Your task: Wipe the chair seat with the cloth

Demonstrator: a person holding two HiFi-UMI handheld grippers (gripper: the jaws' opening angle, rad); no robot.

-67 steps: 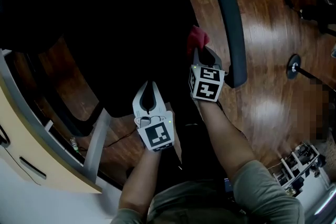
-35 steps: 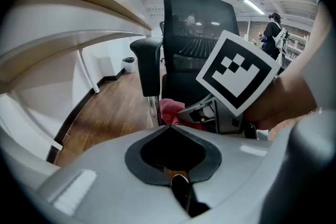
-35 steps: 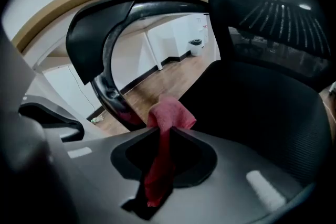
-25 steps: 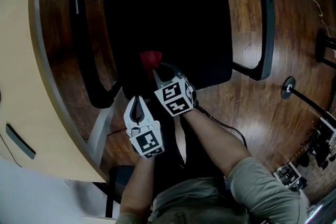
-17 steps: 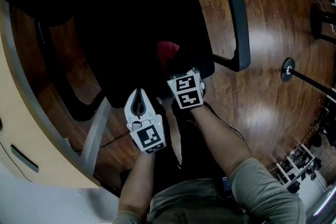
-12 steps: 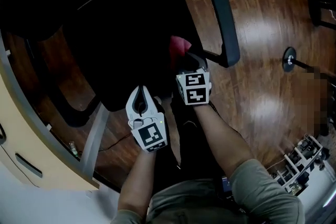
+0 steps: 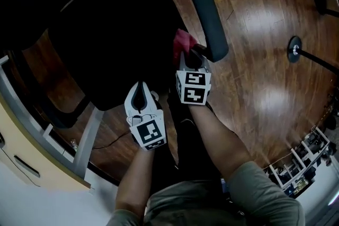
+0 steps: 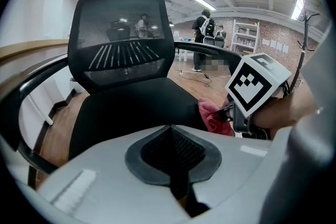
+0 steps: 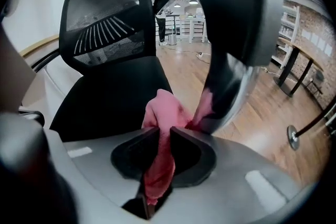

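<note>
Pink cloth (image 9: 164,107) is pinched in the right gripper (image 9: 163,136) at the chair seat's (image 7: 106,45) edge, just beside the armrest (image 7: 204,8). Swept further outward, it would likely snag there or leave the seat. The left gripper (image 8: 170,131), off the seat's front, is pressed together and empty.

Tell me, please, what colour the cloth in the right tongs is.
Pink; the right gripper view shows the cloth best, pinched in the right tongs.

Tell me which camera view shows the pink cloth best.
The right gripper view: the cloth fills the centre, pinched in the right claw. The head view shows a small pink corner by the armrest; the left gripper view shows a side glimpse.
</note>
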